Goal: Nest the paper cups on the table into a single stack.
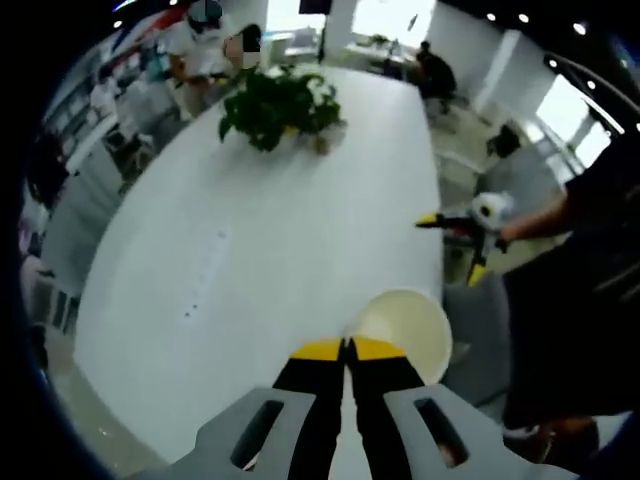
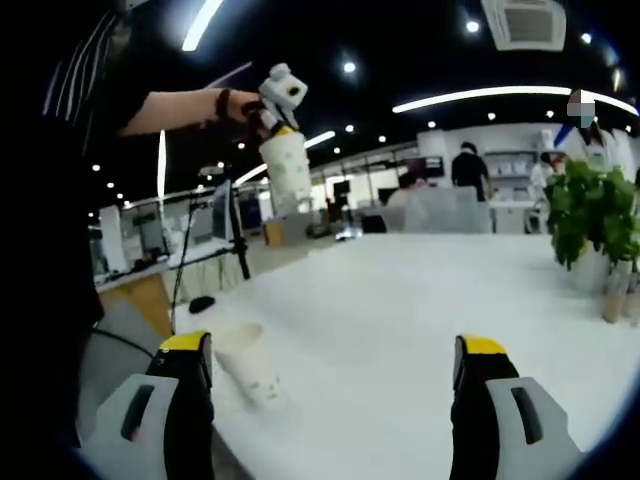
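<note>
Now the left gripper [image 1: 346, 348] pinches one cup [image 1: 405, 330] aloft; the right gripper [image 2: 335, 360], jaws wide, probably next grasps the cup on the table [image 2: 250, 362].

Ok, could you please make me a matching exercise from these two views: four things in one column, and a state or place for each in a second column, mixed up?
Column one:
1. left gripper
2. right gripper
3. loose paper cup
4. plant

Column two:
A. fingers wide open
B. green, at the far part of the table
C. shut on the rim of the held paper cup
D. on the table, beside one finger of the right gripper

Pairs: 1-C, 2-A, 3-D, 4-B
</note>
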Available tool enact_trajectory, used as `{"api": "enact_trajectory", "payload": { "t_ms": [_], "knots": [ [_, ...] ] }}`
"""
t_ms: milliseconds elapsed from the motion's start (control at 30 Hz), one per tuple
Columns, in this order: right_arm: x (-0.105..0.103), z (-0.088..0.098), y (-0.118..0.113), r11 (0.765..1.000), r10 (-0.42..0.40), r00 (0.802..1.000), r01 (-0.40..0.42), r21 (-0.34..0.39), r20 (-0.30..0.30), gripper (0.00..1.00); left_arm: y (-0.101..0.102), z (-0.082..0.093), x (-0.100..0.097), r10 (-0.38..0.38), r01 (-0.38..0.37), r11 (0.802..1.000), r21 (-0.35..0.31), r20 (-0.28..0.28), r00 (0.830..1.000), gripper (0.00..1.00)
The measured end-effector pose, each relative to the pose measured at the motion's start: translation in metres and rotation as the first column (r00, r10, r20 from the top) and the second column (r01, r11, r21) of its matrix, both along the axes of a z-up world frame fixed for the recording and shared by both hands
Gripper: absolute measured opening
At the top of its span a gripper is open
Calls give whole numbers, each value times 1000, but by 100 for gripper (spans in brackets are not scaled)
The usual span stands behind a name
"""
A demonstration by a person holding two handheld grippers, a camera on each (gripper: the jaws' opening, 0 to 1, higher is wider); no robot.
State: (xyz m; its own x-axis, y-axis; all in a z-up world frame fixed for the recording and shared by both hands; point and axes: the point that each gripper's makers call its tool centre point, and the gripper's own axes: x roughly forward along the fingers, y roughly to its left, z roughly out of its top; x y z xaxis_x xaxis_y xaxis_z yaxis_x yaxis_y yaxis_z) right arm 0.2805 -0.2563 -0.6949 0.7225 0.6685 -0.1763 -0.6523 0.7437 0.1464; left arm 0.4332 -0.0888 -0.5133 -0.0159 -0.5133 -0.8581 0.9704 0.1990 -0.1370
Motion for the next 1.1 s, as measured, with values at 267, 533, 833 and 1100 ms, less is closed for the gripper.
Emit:
{"api": "enact_trajectory", "payload": {
  "t_ms": [267,533,833,1100],
  "knots": [
    [-1,1,-5,1000,-10,1000,10,1,-2,99,-9,24,-18,-56,55,998,22,13,998,0],
    [1,0,-6,1000,-18,1000,18,0,-7,98,-21,47,-46,-154,153,988,32,54,987,0],
    [3,-1,-1,1000,-12,1000,12,4,-12,99,-25,53,-67,-192,191,981,23,70,979,0],
    [3,-2,2,1000,-6,1000,6,5,-16,99,-25,49,-88,-211,209,977,34,62,975,0]
  ]
}}
